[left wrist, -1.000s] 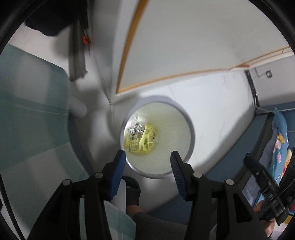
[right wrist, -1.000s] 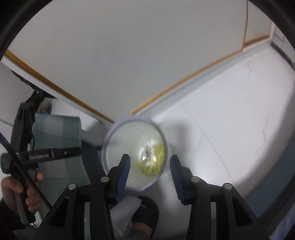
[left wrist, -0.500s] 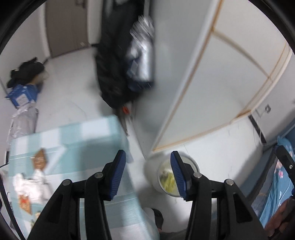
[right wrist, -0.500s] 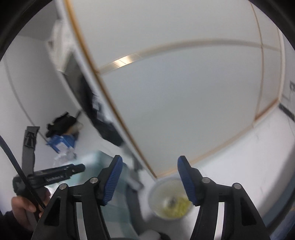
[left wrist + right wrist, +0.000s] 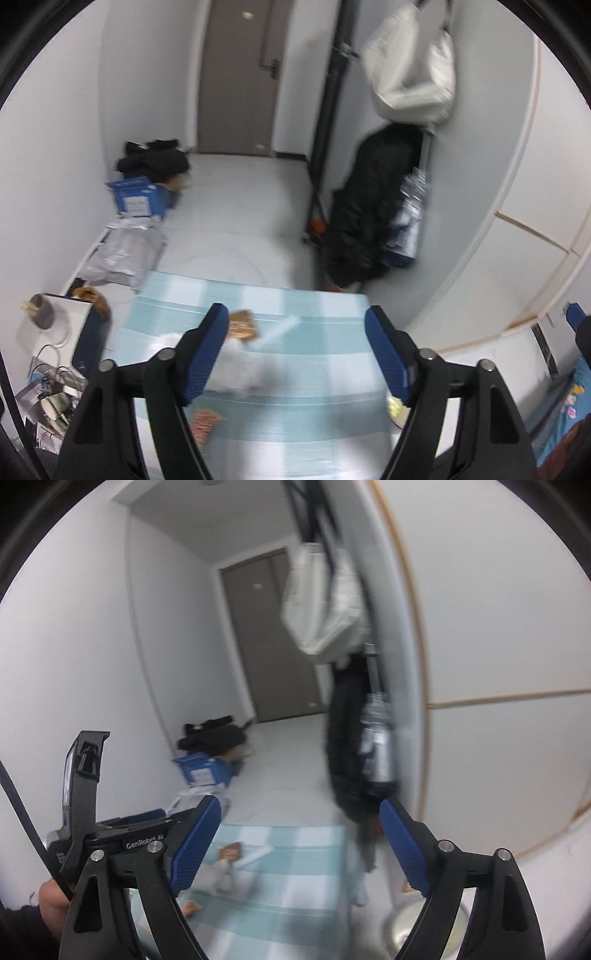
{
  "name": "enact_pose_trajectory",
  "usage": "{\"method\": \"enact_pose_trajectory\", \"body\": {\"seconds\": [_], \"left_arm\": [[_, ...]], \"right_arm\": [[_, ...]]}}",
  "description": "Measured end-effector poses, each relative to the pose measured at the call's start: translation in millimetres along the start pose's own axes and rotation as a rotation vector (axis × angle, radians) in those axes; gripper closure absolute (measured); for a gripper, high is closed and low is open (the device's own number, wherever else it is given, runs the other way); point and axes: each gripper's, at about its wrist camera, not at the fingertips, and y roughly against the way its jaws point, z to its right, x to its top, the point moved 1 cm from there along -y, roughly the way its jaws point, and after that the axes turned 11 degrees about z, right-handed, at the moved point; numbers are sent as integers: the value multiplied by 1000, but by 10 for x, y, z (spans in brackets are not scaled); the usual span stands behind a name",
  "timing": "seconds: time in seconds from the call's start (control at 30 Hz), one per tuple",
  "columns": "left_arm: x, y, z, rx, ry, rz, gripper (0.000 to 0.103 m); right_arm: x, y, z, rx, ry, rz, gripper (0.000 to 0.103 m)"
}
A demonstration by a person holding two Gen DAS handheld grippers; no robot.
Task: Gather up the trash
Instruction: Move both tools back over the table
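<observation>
Both tools hang above the table with nothing in them, so the step in hand looks like choosing the next scrap. Going left to right, the left gripper stands spread wide and touches nothing; below it on the checked tablecloth lie a brown wrapper, crumpled white paper and an orange wrapper. The next move calls for lowering onto one piece. The right gripper is likewise spread and empty, with the bin at the table's right edge.

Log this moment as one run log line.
left tool: open, empty | right tool: open, empty | wrappers on checked cloth | bin lower right
</observation>
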Motion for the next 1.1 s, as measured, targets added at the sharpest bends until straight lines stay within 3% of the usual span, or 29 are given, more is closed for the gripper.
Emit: {"method": "enact_pose_trajectory", "body": {"seconds": [0.27, 0.5, 0.77, 1.0, 1.1], "left_arm": [[-74, 170, -559, 69, 14, 82, 23], [-260, 320, -917, 99, 40, 125, 21], [-441, 234, -1241, 112, 72, 97, 21], [-646, 34, -1473, 106, 132, 36, 21], [-688, -43, -1531, 40, 176, -29, 21]], "right_arm": [[-137, 8, -659, 144, 21, 36, 0], [-398, -153, -1092, 231, 50, 46, 0], [-833, -532, -1377, 279, 111, -101, 0], [-1361, -814, -1369, 274, 113, -314, 0], [-1570, -904, -1361, 255, 120, -396, 0]]}}
